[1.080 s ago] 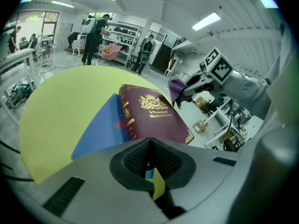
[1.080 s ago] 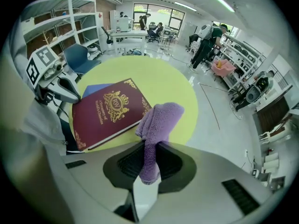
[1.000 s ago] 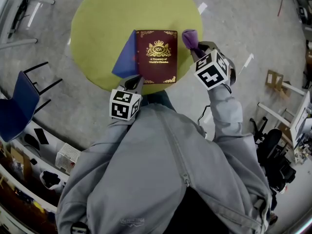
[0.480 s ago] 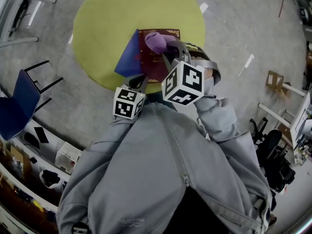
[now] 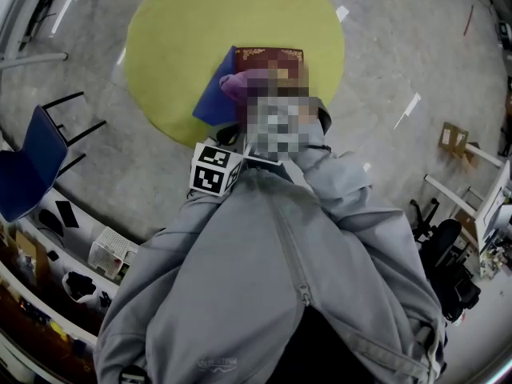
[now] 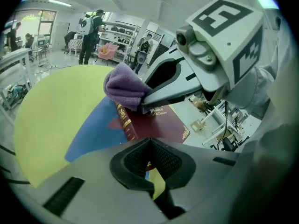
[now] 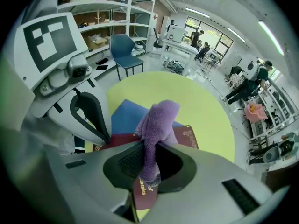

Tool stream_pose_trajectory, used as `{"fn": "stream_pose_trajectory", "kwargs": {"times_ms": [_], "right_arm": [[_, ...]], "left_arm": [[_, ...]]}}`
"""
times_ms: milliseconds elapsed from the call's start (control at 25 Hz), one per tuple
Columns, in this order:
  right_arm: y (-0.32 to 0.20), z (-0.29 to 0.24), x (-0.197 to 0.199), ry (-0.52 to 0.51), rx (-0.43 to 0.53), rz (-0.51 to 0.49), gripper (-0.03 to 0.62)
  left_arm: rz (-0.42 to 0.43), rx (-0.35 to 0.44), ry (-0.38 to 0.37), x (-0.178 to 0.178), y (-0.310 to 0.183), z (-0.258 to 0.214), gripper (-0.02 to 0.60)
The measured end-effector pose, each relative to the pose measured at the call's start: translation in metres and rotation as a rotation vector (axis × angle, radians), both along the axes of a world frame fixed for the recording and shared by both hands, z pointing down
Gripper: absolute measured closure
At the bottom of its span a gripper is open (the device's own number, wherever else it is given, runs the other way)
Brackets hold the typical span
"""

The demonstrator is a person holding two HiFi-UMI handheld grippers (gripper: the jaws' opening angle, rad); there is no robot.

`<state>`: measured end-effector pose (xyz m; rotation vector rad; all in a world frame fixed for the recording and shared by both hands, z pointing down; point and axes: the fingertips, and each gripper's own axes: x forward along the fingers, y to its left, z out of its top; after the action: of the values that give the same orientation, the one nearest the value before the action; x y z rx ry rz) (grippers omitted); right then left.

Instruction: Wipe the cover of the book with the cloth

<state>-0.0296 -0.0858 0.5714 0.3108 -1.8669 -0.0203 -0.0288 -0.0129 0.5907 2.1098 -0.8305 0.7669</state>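
Observation:
A maroon book (image 5: pixel 272 57) with gold print lies on a round yellow table (image 5: pixel 176 30), on top of a blue folder (image 5: pixel 212 98). My right gripper (image 7: pixel 149 160) is shut on a purple cloth (image 7: pixel 156 120). It holds the cloth (image 6: pixel 122 85) down on the cover (image 6: pixel 159 122) near the spine. A mosaic patch covers most of this gripper in the head view, where the cloth (image 5: pixel 236 86) shows at the book's left side. My left gripper (image 6: pixel 149 141) is shut, with nothing seen between its pads, at the book's near left corner (image 5: pixel 226 138).
A blue chair (image 5: pixel 32 162) stands on the floor left of the table. Cardboard (image 5: pixel 450 130) and white desk frames lie to the right. Shelves and a standing person (image 6: pixel 91 29) fill the background. Bare yellow tabletop (image 7: pixel 196 101) stretches beyond the book.
My right gripper has carried the cloth from the book's upper right corner leftward across the cover to the spine side. The left gripper has stayed at the near corner.

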Motion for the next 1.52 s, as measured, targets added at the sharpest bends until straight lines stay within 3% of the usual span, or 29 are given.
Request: {"fn": "stream_pose_trajectory", "kwargs": {"times_ms": [520, 1520], "right_arm": [[0.0, 0.009, 0.006, -0.017, -0.026, 0.031, 0.519], [0.007, 0.015, 0.105, 0.08, -0.018, 0.197, 0.519]], "left_arm": [[-0.075, 0.009, 0.002, -0.002, -0.001, 0.0, 0.565], [-0.099, -0.001, 0.008, -0.003, -0.001, 0.0, 0.565]]}}
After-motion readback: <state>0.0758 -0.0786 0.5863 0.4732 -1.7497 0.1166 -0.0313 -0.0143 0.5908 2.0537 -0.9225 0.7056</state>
